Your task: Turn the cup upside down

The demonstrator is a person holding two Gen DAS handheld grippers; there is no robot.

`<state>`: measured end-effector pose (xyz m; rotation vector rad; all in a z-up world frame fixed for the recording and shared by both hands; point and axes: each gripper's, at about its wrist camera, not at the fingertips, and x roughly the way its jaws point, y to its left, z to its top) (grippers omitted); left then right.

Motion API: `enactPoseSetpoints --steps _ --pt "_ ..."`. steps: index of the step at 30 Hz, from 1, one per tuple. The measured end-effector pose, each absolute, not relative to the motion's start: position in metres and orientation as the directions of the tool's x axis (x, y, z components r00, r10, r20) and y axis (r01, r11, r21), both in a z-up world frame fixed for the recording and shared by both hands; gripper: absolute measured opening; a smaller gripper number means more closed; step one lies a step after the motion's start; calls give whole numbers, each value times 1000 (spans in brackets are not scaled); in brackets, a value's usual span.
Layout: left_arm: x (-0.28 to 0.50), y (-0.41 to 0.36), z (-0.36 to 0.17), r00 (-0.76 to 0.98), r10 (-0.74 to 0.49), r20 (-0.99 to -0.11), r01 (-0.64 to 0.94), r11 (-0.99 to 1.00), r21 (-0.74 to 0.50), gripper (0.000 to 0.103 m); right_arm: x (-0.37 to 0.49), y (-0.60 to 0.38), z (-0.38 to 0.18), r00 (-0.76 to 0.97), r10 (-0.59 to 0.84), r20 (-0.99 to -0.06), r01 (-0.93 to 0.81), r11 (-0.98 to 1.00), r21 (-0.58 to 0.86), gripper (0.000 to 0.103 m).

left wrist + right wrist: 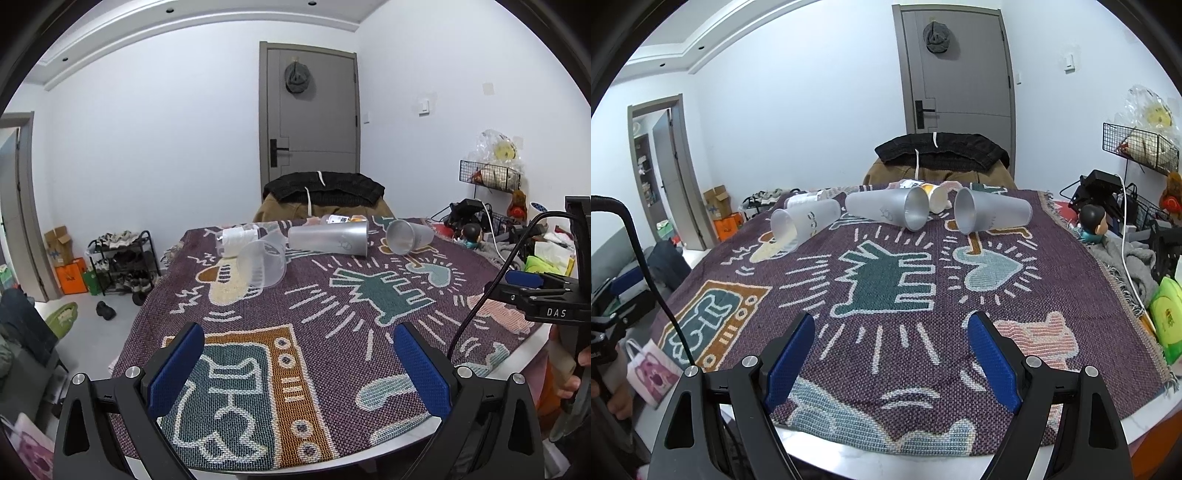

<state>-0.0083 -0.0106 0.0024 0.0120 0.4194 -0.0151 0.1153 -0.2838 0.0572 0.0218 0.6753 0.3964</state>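
Three frosted cups lie on their sides along the far part of the patterned purple cloth (886, 325). The left cup (805, 223) (262, 264) opens toward me. The silver-grey middle cup (886, 210) (328, 238) and the right cup (991, 214) (408, 236) lie beside it. A smaller white and yellow cup (936, 197) lies behind the middle one. My left gripper (299, 369) and right gripper (892, 362) hover open over the near edge, well short of the cups, with nothing between their blue pads. The right gripper's pad (524, 278) shows at the left wrist view's right edge.
A white labelled container (236, 240) lies behind the left cup. A chair with a black garment (942, 151) stands at the far side. A figurine (1093, 221), grey cloth (1126, 258), white cable (1126, 236), green packet (1167, 317) and wire baskets (1137, 147) crowd the right side.
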Motion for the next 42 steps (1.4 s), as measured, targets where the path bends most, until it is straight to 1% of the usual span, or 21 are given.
enactPoseSetpoints --steps 4,17,22,30,34,38,42 --pt "-9 -11 2 915 -7 -404 17 1000 22 102 115 -284 57 709 362 -605 -349 926 145 85" --pt "3 -5 3 910 -19 -413 25 1000 9 103 119 -279 57 711 349 -610 -359 927 112 85" --pt "14 3 3 908 -21 -419 17 1000 -12 103 132 -275 54 709 336 -620 -357 929 95 85" --pt "35 13 7 912 6 -409 -11 1000 -9 103 157 -262 56 695 351 -628 -381 920 93 85" --pt "46 19 8 914 10 -406 -20 1000 -22 103 179 -244 63 685 331 -649 -414 910 28 85" --pt "60 26 10 907 36 -419 -41 999 -3 103 209 -231 66 685 297 -665 -400 917 -1 85" --pt "74 37 16 897 43 -440 -58 998 -20 103 236 -219 68 691 257 -676 -389 920 -48 85"
